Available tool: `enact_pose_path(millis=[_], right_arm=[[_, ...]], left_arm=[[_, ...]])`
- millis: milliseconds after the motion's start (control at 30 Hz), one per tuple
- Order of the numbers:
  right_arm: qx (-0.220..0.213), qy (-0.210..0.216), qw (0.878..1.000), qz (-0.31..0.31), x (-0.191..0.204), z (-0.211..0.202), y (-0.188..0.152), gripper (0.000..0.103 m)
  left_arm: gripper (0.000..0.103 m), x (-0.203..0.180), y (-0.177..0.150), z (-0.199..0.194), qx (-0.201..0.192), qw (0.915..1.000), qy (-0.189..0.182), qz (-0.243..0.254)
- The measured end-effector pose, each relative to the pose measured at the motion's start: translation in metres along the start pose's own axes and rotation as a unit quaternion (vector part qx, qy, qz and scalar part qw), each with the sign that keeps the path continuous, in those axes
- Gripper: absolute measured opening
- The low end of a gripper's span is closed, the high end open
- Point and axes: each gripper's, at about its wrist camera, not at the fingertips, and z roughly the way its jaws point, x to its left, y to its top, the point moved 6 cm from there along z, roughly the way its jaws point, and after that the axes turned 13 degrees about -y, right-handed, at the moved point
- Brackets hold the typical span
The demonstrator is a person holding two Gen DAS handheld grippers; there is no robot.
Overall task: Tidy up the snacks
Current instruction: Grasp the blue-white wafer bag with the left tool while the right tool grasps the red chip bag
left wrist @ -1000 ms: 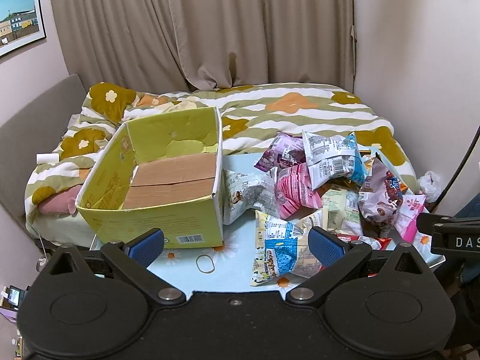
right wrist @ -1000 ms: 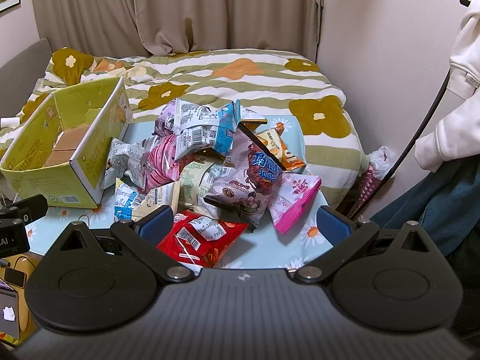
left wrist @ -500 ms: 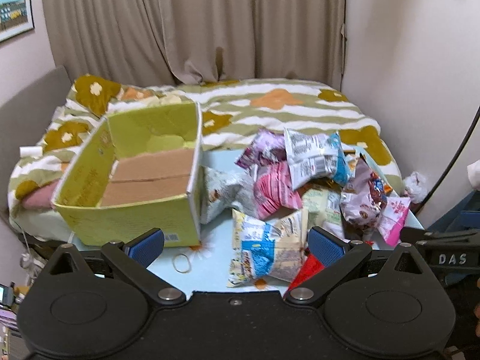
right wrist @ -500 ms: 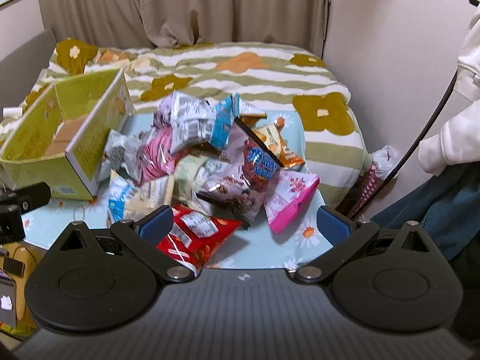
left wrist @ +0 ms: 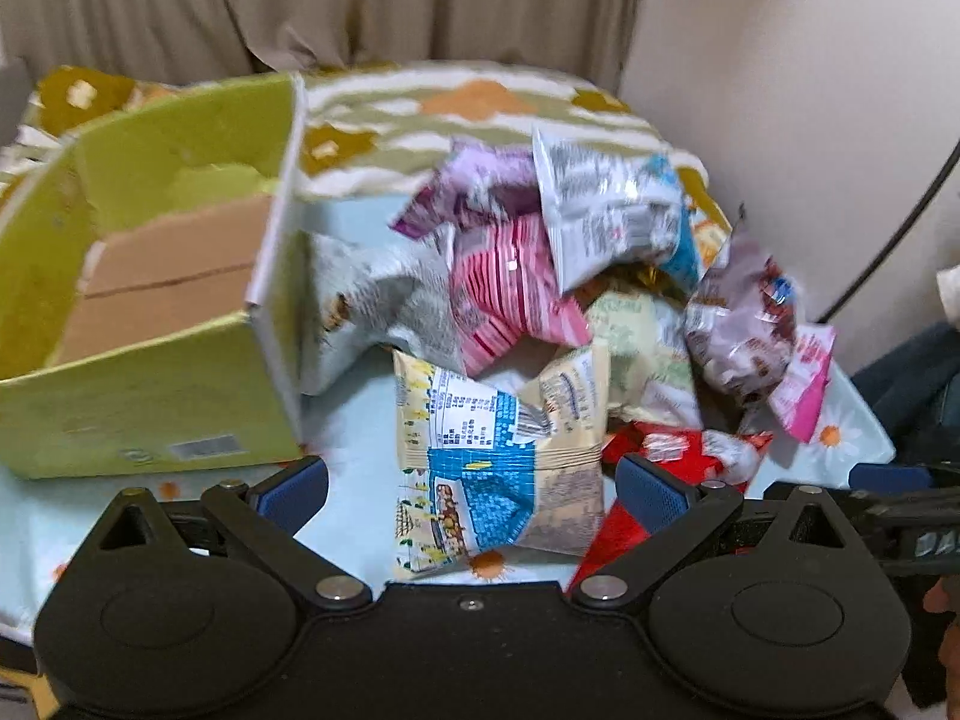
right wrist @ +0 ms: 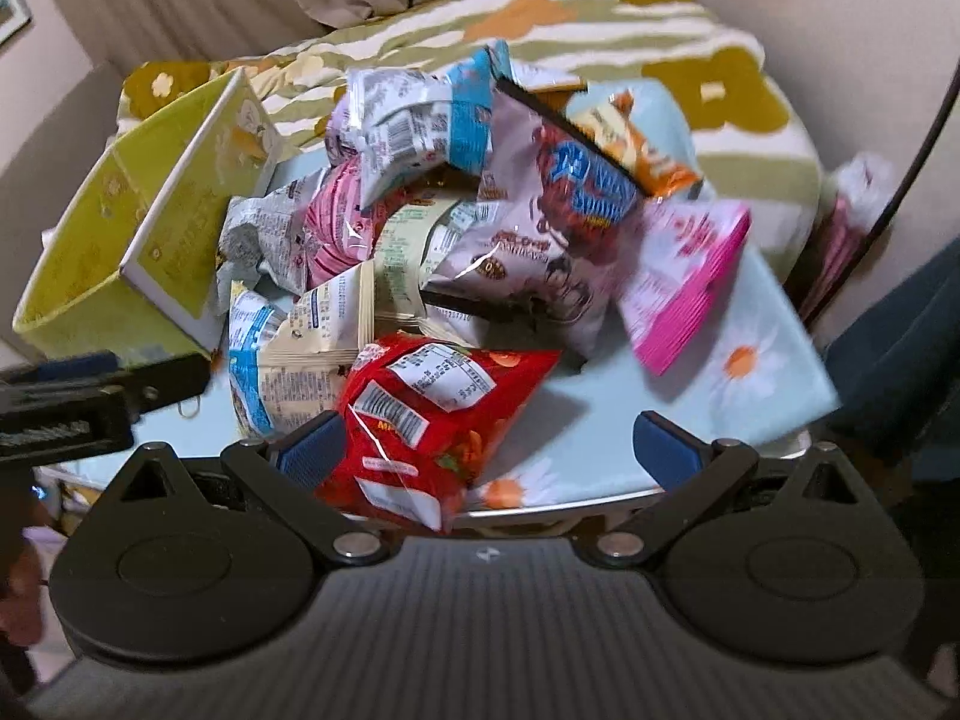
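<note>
A heap of snack packets lies on the pale blue, daisy-printed tabletop (left wrist: 360, 420), just right of an open yellow-green cardboard box (left wrist: 150, 408) whose brown bottom flaps show bare inside. The left hand-held gripper (left wrist: 472, 489) hangs with its blue-padded fingers spread wide, one on each side of a cream-and-blue packet (left wrist: 498, 468) at the near edge of the heap; neither pad touches it. Beyond this packet a grey-white packet (left wrist: 384, 306) leans against the box's side wall, and a pink striped packet (left wrist: 510, 294) sits under a white-and-blue one (left wrist: 606, 210).

The right hand-held gripper (right wrist: 487, 444) is also wide open, holding nothing. A red packet (right wrist: 426, 414) with white labels lies between its fingers, close to the left pad, though contact cannot be told. Behind it rests a pale packet with chocolate pictures (right wrist: 528, 240), an orange packet (right wrist: 642, 144) at the far side, and a bright pink-edged packet (right wrist: 684, 282) tilted on the right of the heap. A bed with a flowered, striped cover (right wrist: 690, 60) stands behind the tabletop. Both views are blurred.
</note>
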Motion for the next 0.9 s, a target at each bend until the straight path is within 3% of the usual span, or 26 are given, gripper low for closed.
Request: enact_pose_path(millis=[367,567,800,900], right_arm=[[0.076,0.017,0.991,0.105,0.015,0.053,0.002,0.103],[0.112,0.025,0.983,0.144,0.022,0.072,-0.003,0.103],[0.127,0.031,0.979,0.157,0.026,0.079,-0.005,0.103],[0.131,0.028,0.980,0.150,0.030,0.081,-0.006,0.096]], left_arm=[[0.100,0.018,-0.001,0.072,0.065,0.9932,-0.093,0.026],[0.080,0.023,-0.001,0.085,0.088,0.9863,-0.136,0.032],[0.073,0.027,0.002,0.082,0.088,0.9861,-0.131,0.052],[0.073,0.032,0.001,0.076,0.084,0.9881,-0.118,0.050]])
